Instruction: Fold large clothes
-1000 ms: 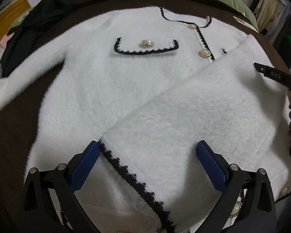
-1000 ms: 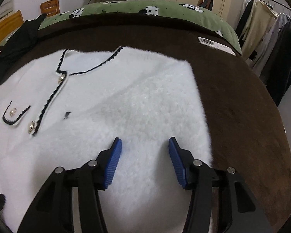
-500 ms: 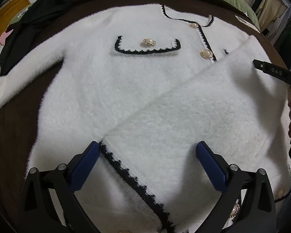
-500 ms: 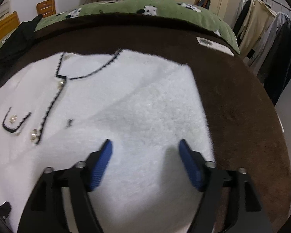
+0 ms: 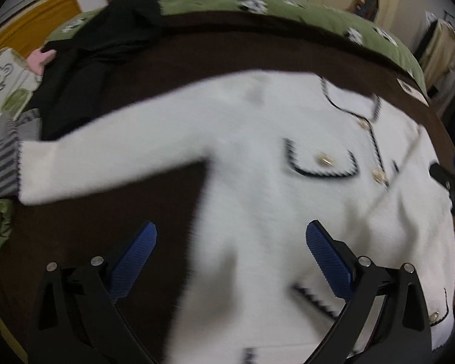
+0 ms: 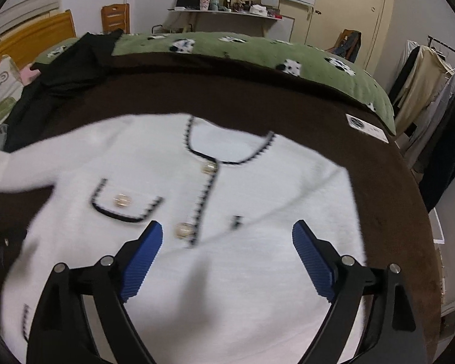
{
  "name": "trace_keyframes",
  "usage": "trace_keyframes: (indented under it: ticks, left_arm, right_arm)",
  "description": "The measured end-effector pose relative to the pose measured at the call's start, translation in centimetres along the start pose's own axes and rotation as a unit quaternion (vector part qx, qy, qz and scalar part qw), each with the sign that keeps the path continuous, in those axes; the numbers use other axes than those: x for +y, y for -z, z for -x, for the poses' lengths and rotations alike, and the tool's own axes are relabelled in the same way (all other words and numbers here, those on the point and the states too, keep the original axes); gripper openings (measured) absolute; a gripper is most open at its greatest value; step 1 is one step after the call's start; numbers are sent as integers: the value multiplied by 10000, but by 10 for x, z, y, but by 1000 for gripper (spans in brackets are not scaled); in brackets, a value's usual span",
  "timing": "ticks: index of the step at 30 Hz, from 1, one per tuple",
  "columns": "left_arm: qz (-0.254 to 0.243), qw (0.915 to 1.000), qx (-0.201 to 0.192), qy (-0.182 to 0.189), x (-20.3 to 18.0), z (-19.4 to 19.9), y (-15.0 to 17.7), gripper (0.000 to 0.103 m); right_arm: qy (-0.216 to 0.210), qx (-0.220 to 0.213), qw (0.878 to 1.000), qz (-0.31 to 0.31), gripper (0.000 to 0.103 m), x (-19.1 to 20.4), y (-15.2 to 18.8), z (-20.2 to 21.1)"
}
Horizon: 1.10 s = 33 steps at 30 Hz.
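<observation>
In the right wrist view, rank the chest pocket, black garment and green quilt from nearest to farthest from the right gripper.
From the right gripper:
1. Chest pocket, just ahead, left of centre.
2. Black garment, far left on the brown blanket.
3. Green quilt, across the back.

One white cardigan (image 6: 227, 182) lies on one brown blanket (image 6: 379, 182). It shows one outstretched sleeve (image 5: 106, 157), one trimmed chest pocket (image 6: 124, 203) and three gold buttons in the right wrist view. One black garment (image 5: 100, 60) lies beside it. Two wooden chairs (image 6: 115, 18) stand behind the bed.
</observation>
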<state>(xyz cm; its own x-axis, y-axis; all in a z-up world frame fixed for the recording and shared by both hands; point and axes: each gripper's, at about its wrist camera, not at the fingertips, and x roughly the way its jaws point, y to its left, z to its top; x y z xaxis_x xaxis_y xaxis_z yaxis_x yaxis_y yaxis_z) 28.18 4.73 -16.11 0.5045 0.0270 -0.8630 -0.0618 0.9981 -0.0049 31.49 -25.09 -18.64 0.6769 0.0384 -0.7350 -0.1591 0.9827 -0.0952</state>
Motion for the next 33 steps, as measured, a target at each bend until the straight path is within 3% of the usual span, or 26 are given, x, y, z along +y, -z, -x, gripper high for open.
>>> trace_keyframes:
  ticks: [11,19,25,30,33]
  left_arm:
    - [693,9948,-337,-663,150,-13,3,97]
    - [1105,9880,-533,-938,223,-43,17,97]
    - [2044,9757,-579,-543,277,-65,35,97]
    - [2811,9565,-776,-105,312,-81,42,96]
    - [2697,9595,-794,-200,315,-90,31,96]
  right_arm:
    - [-177,49,9997,-129,89,73,7,-7]
    - [-109,38,9999,-18,89,104,5,-17]
    - [-111,9,9998,168,89,126,0,-28]
    - [-164,-30,9998,87,92,139,-7,-37]
    - [-202,-43,9997,95,92,145,-10,-42]
